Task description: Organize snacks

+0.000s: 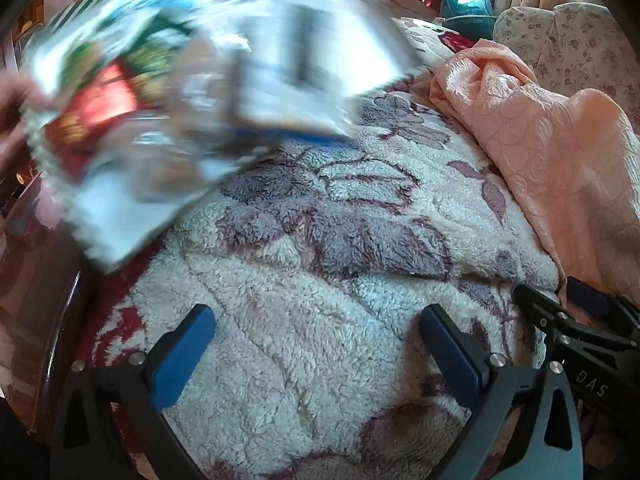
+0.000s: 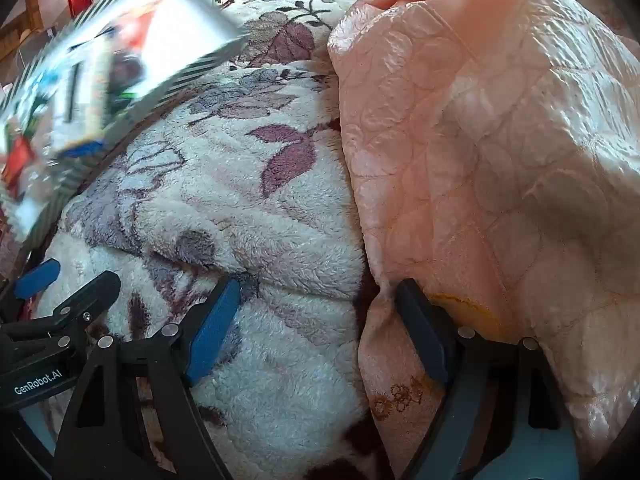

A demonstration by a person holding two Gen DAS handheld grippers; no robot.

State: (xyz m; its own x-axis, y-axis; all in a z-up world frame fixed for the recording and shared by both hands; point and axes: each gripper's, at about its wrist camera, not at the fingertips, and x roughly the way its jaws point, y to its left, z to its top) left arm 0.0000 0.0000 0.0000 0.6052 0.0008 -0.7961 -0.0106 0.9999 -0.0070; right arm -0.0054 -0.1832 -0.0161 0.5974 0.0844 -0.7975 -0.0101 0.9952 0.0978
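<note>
Snack packets (image 1: pixel 160 92) are blurring through the air up and to the left of the floral fleece blanket (image 1: pixel 320 260), a bunch of crinkly foil/plastic bags w/ serrated sealed edges, red and green print, too smeared to read or count. A hand (image 1: pixel 10 120) is showing at the far left edge, just beside the packets, prob. holding them, tho I can't tell for sure. Nothing of the packets is touching the blanket as far as I can see.

Over the near part of the blanket, the left gripper (image 1: pixel 316 340) is hanging w/ jaws spread wide, blue pads apart, nothing between them but fleece below. Right of it, the right gripper (image 2: pixel 316 332) is also standing wide and empty, one finger over the fleece, the other right at the edge of the peach quilt (image 2: pixel 500 140), which is lying bunched along the blanket's right side. Whether that finger is touching the quilt, can't say.

Handling guess: packets are looking light, thin, slippery, puffed w/ air, contents prob. crushable. Once they're lying on the soft fleece they'll be sinking in a bit, so scooping flat will be awkward. Better to be pinching a flat crimped seam at top or bottom edge, not the belly, w/ gentle squeeze. Foil may be sliding on the pads, so take a good bite of seam.
</note>
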